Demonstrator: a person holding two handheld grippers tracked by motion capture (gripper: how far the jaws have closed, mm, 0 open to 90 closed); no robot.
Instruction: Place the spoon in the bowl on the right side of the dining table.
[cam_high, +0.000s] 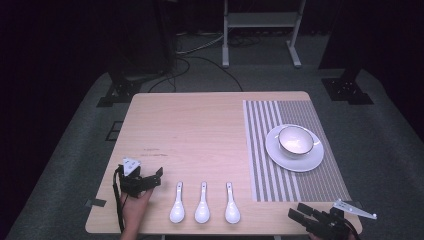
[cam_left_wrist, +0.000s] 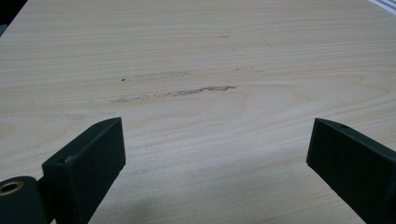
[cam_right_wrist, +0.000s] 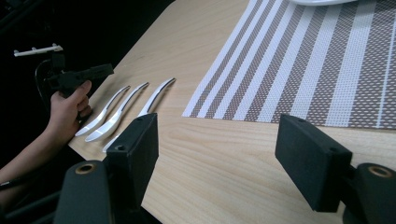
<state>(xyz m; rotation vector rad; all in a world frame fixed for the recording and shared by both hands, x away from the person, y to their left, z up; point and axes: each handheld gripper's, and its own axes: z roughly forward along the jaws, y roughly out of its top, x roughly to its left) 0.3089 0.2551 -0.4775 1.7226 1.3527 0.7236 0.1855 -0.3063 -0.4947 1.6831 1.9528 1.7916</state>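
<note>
Spoons, three white ones (cam_high: 202, 202), lie side by side in the lower middle of the high view, bowls toward the near edge of the wooden table (cam_high: 200, 130), handles pointing up the frame. At lower left a hand (cam_high: 134, 210) grips the left gripper (cam_high: 150, 179), tilted toward the upper right just beside the leftmost spoon without touching it; its own view shows the jaws spread wide over bare wood. At the lower right corner the right gripper (cam_high: 300, 212) hangs at the table's near edge, pointing up-left, jaws also wide apart. The spoons sit between the two tools. A striped placemat (cam_high: 280, 165) fills the right side, carrying a white plate (cam_high: 280, 155) with a bowl (cam_high: 295, 140) on it. The upper left of the table is open wood.
</note>
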